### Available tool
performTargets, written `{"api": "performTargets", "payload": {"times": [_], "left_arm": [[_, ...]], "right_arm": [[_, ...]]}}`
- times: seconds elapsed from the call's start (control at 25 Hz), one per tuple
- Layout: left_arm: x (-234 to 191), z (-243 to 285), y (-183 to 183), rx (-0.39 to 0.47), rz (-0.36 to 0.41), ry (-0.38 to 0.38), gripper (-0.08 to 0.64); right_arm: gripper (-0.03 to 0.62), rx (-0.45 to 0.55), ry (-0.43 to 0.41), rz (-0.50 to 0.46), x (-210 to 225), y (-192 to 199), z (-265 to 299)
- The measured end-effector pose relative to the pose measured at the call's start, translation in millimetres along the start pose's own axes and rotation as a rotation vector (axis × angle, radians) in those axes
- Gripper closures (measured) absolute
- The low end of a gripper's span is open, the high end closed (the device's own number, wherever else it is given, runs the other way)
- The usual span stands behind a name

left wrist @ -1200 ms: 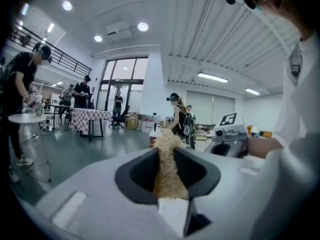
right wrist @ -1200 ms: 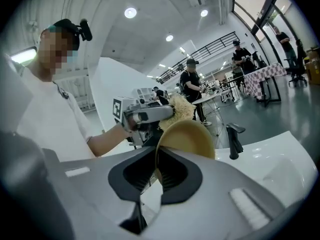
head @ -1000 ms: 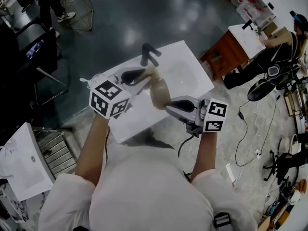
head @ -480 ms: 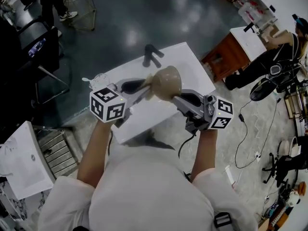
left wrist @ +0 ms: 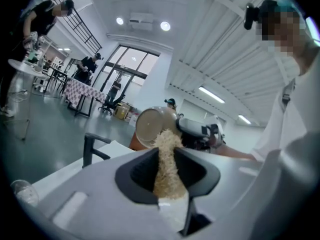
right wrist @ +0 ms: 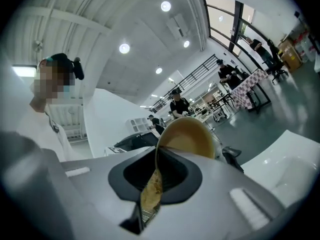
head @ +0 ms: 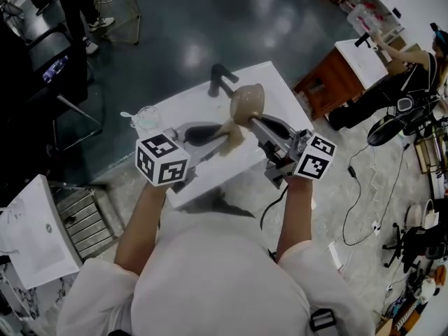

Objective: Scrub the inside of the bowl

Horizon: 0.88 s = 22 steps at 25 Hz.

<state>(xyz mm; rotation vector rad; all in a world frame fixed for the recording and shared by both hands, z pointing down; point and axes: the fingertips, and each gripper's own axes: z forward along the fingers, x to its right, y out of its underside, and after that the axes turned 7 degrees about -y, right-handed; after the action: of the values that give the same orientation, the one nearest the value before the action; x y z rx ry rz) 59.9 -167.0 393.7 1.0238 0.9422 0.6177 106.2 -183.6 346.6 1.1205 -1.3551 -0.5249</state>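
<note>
Head view — right gripper (head: 252, 122) pinches bowl (head: 247, 101) rim; left gripper (head: 222, 137) holds sponge (head: 234, 133).

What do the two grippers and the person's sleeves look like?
Both are grey, with black hollows around the jaws. The left gripper and the right gripper each carry a white cube printed with black square markers. A black cable hangs below the right gripper. The person's sleeves are short and white.
</note>
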Motion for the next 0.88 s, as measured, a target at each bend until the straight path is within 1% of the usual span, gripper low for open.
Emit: {"api": "performTargets", "payload": {"times": [0.16,0.24,0.32,0.44,0.56,0.72,0.88], "left_arm": [[5,-2,-5,0.002,0.029,-0.003,0.463],[7,-4,-12,0.022,0.032,-0.002,0.462],[8,-5,-21,0.045,0.043,-0.006,0.463],[4,-3,-33,0.06,0.084,-0.028,0.463],[-1,-2,-39,0.051,0.141,-0.051,0.463],[-4,3,-44,0.034,0.196,-0.076,0.463],[-12,8,-42,-0.001,0.224,-0.095,0.463]], "right_arm": [[0.574,-0.029,0.06,-0.004,9,10,-6],[0.574,-0.076,0.096,-0.011,14,20,-9],[0.574,-0.125,0.106,-0.011,14,32,-9],[0.574,-0.22,0.075,-0.018,7,53,-5],[0.574,-0.314,0.039,-0.038,-1,71,-1],[0.572,-0.381,-0.001,-0.063,-11,76,-9],[0.572,-0.419,-0.068,-0.069,-25,80,-20]]}}
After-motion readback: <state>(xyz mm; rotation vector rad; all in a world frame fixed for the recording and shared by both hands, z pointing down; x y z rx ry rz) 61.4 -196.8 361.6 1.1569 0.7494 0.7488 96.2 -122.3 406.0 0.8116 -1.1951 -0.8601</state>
